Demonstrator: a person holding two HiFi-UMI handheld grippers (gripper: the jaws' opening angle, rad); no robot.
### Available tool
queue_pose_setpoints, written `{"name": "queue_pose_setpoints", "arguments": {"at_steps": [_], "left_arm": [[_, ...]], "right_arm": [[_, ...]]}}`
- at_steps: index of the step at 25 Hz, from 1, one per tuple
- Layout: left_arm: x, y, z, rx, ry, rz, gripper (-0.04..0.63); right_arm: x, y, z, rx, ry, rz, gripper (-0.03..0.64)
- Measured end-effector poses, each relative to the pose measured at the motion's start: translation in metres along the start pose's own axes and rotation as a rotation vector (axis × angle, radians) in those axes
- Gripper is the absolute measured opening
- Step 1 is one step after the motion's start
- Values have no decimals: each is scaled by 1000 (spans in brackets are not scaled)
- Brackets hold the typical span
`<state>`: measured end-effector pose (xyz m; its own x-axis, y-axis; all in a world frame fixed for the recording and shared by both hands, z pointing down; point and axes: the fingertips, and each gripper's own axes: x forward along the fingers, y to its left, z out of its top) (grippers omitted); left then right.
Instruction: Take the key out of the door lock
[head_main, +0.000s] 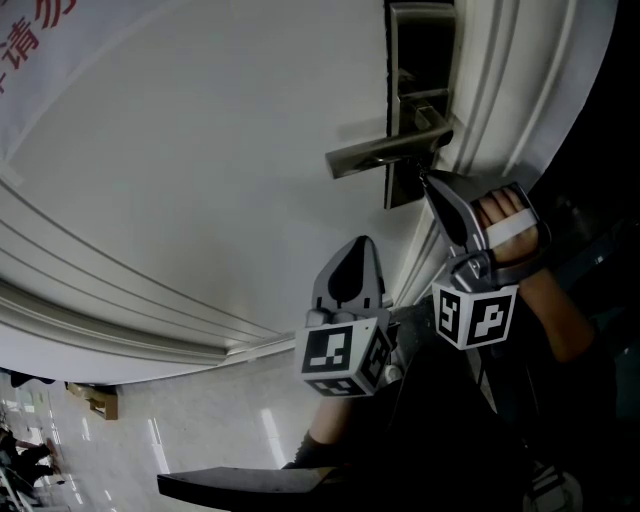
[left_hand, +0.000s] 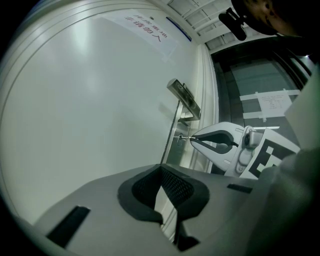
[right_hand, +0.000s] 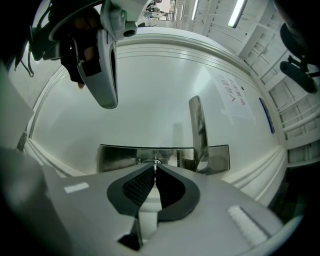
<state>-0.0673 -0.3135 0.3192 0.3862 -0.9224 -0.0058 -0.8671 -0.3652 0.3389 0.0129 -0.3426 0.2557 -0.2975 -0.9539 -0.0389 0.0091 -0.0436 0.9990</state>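
Observation:
A steel lock plate (head_main: 420, 100) with a lever handle (head_main: 385, 152) sits on the white door (head_main: 200, 150). My right gripper (head_main: 425, 178) has its tips against the plate just below the handle, shut on the thin key (left_hand: 184, 137), which runs from the tips into the keyhole. In the right gripper view the jaws (right_hand: 155, 166) meet right at the lock plate (right_hand: 120, 157), beside the handle (right_hand: 197, 132). My left gripper (head_main: 362, 240) hangs lower and to the left, apart from the lock and shut on nothing.
Ribbed door-frame moulding (head_main: 500, 100) runs along the lock side. The door carries red lettering (head_main: 30, 40) and a paper notice (left_hand: 150, 27). A hand (head_main: 505, 215) holds the right gripper. A tiled floor (head_main: 150, 440) shows below, and a glass panel (left_hand: 272, 102) beyond the frame.

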Motion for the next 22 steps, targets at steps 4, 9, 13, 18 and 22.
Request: {"name": "queue_pose_setpoints", "arguments": {"at_steps": [4, 9, 13, 18, 22], "left_arm": [[0, 0, 3, -11, -7, 0, 0], [0, -3, -2, 3, 7, -10, 0], [0, -6, -1, 4, 5, -18, 0], [-3, -7, 2, 12, -8, -14, 0], [-4, -7, 1, 15, 0, -12, 0]], "right_arm": [[-2, 0, 0, -2, -1, 0, 12], [-4, 0, 0, -3, -1, 0, 12], [-4, 1, 0, -2, 0, 1, 12], [-4, 1, 0, -2, 1, 4, 12], [-5, 0, -1, 3, 5, 8, 12]]}}
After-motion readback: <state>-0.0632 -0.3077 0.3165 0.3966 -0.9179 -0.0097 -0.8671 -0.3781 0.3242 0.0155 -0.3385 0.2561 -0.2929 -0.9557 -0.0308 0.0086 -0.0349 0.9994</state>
